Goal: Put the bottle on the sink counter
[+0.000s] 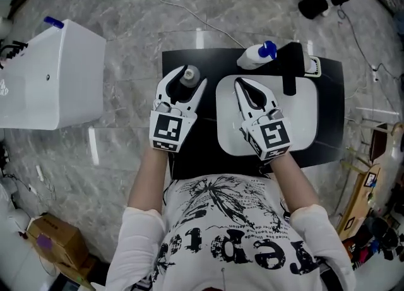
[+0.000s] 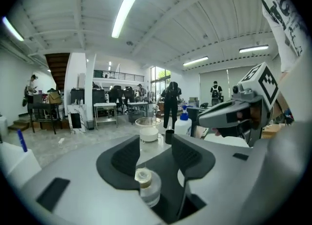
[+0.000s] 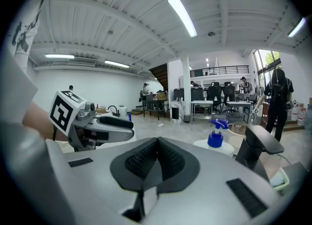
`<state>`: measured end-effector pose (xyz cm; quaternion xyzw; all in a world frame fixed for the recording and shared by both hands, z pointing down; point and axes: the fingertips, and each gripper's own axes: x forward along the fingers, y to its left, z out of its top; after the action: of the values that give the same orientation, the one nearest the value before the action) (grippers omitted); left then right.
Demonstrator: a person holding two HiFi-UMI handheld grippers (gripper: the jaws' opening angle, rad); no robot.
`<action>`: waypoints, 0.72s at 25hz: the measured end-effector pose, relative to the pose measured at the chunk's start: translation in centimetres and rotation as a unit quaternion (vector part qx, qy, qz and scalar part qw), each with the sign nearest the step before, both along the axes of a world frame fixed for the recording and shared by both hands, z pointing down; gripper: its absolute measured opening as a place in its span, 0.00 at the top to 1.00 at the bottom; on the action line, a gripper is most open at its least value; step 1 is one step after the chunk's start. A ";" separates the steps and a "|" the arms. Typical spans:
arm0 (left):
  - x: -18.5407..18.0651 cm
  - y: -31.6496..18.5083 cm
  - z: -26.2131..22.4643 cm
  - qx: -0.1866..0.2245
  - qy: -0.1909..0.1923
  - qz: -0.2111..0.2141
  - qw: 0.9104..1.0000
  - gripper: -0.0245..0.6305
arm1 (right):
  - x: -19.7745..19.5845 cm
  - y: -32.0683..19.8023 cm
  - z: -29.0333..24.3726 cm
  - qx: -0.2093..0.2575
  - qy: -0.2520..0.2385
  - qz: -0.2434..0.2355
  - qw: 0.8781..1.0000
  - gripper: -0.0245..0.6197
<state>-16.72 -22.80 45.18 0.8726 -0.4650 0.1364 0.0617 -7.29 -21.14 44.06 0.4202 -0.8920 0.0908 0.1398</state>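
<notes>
A small clear bottle [image 1: 189, 74] with a pale cap stands upright on the black counter [image 1: 189, 157], left of the white sink basin [image 1: 303, 110]. My left gripper [image 1: 192, 83] reaches around it, one finger on each side. In the left gripper view the bottle [image 2: 147, 187] sits deep between the jaws of the left gripper [image 2: 155, 142], close against the left pad, with a gap to the right pad. My right gripper [image 1: 241, 85] hovers over the basin, shut and empty; in its own view the right gripper [image 3: 157, 143] has its pads pressed together.
A white spray bottle [image 1: 255, 56] with a blue head lies at the back rim of the sink beside the black faucet [image 1: 289, 72]. A white box [image 1: 53, 78] stands on the floor to the left. Cardboard boxes and cables lie around the stand.
</notes>
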 end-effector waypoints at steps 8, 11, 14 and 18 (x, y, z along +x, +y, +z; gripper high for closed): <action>3.0 6.8 -9.1 0.050 0.043 0.004 0.998 0.90 | 3.2 4.8 -6.2 0.037 -0.016 -0.011 0.999 0.94; 4.4 9.4 -11.7 0.065 0.046 0.005 0.997 0.93 | 4.7 6.8 -8.4 0.045 -0.026 -0.013 0.999 0.94; 5.5 11.9 -13.5 0.073 0.052 0.000 0.996 0.94 | 5.9 8.8 -10.4 0.058 -0.034 -0.019 0.998 0.94; 6.4 14.7 -15.8 0.086 0.061 0.007 0.994 0.94 | 7.1 11.0 -12.7 0.077 -0.043 -0.026 0.996 0.94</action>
<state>-10.36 -8.13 29.41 0.8844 -0.4647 0.0426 0.0134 -0.14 -10.17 31.39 0.4024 -0.9121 0.0358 0.0706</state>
